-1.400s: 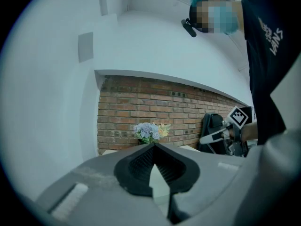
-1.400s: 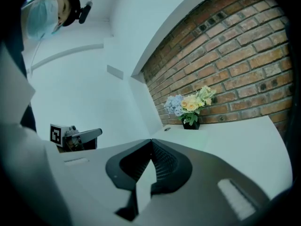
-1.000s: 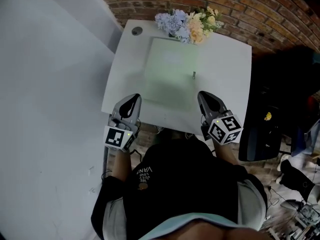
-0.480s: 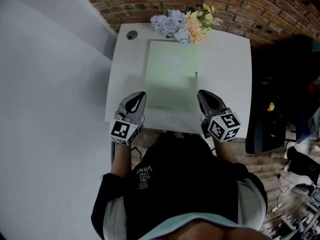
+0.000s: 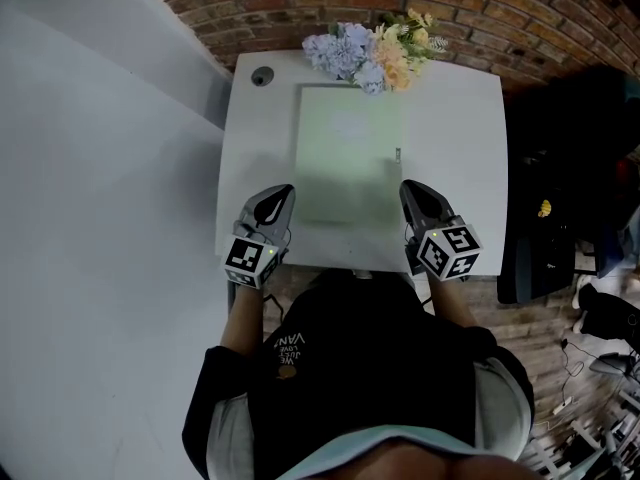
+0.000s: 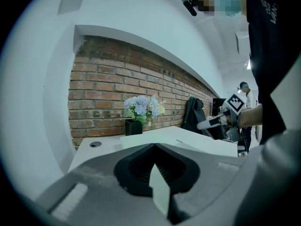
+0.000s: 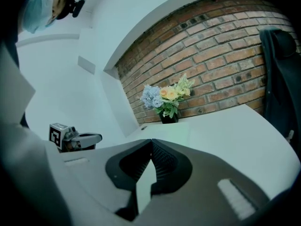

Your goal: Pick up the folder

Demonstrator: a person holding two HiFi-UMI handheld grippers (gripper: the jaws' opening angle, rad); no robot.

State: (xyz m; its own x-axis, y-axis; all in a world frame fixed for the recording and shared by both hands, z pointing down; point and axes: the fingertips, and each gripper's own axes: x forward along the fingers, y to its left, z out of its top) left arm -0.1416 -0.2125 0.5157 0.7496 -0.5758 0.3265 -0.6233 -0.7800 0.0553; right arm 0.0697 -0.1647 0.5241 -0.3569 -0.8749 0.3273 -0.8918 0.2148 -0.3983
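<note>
Along the near edge of the table point(image 5: 460, 138), below centre frame, I've lowered the left gripper point(image 5: 281, 193) and right gripper point(image 5: 411, 189) to flank the folder point(image 5: 348, 153), which lies flat just above them, yet both 2-finger jaws sit pressed together, empty, so I reckon grabbing hasn't begun.
</note>
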